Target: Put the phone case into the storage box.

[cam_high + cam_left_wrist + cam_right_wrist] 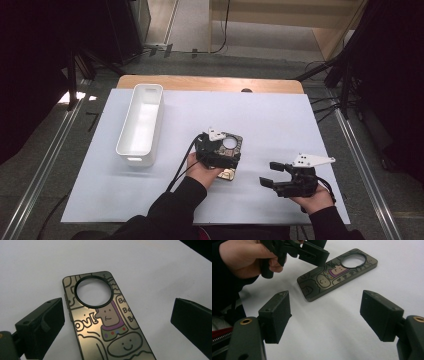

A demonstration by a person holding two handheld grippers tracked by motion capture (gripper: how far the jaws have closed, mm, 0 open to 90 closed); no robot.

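Left claw: left gripper (117,322) hangs directly over the phone case, jaws spread wide, nothing between the pads; case lies flat below the gap, untouched.
Right claw: right gripper (325,315) also wide open and empty, parked off to the side of the case, jaws pointing toward it across bare sheet.
Task item: glossy olive-gold plastic phone case (105,322) with black cartoon doodles and a round black-rimmed camera cutout; lies flat on the sheet, cutout end farthest from the left claw's body, plain end nearest. Seen from the right claw, it sits ahead and slightly left, well apart from the pads.
Step in hand: my read is that the left claw is at either a pre-grasp or a just-released stage; the pictures don't settle which.
Next move: if it's a pick, drop the left claw until the pads bracket the long edges, then close. Case is thin and flat, so pads must reach sheet level or they'll slip over the top. Glossy surface may slide.
Likely destination: long white plastic bin (141,124), well apart from the left claw, on its far left side; looks empty.
Surface: white sheet (280,115) on a wooden table.
Counts: phone case 1; bin 1; grippers 2; hands 2.
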